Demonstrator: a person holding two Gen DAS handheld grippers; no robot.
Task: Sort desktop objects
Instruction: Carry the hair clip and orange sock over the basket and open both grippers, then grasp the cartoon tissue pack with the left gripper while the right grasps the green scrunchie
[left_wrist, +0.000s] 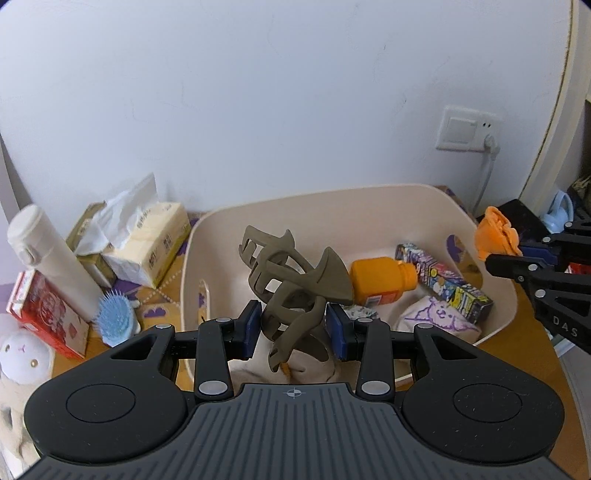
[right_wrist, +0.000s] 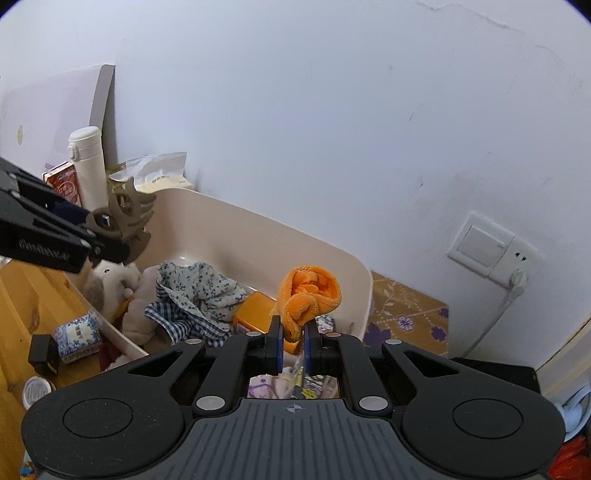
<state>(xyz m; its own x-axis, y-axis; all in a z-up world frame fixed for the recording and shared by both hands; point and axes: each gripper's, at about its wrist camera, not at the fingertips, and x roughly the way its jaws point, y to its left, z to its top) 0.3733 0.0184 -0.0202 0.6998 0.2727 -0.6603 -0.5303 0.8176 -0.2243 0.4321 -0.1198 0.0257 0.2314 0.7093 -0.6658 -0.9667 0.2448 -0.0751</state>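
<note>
Left tool (left_wrist: 294, 325) clamping brown hair claw (left_wrist: 295, 280), pads biting only the lower prongs; bulk of claw sticking up and fwd, tilted. Hanging over near part of cream bin (left_wrist: 491, 236), not yet touching contents.

Right tool (right_wrist: 293, 341) pinched shut on corner of orange cloth (right_wrist: 308, 295); rest of cloth bunching loose above the pads, over bin's right end.

Already lying in bin: orange bottle (left_wrist: 380, 282), printed box (left_wrist: 443, 280), white pouch w/ purple drawing (left_wrist: 436, 317), checked/floral fabric (right_wrist: 195, 299).

Risks, as judged:
- Claw probably sprung, hollow, curved. Narrow grip on prongs likely letting it pivot or pop out sideways w/ any jerk. Falling short of bin wall = landing on tabletop (left_wrist: 524, 354) or floor.
- Squeezing harder possibly opening the claw's spring, shifting the hold.
- Cloth held by small fold only; slipping out early quite possible, or snagging on pad at release and dragging back out.
- Both tools crowding same bin: right tool showing near left cam's edge, so bumping each other during drop a real chance.
- Bin filling up; claw dropped onto bottle maybe bouncing over rim.
- White flask (left_wrist: 48, 258), tissue pack (left_wrist: 147, 251), blue brush (left_wrist: 114, 317) standing left of bin; wide swing of left tool risking tipping flask.
</note>
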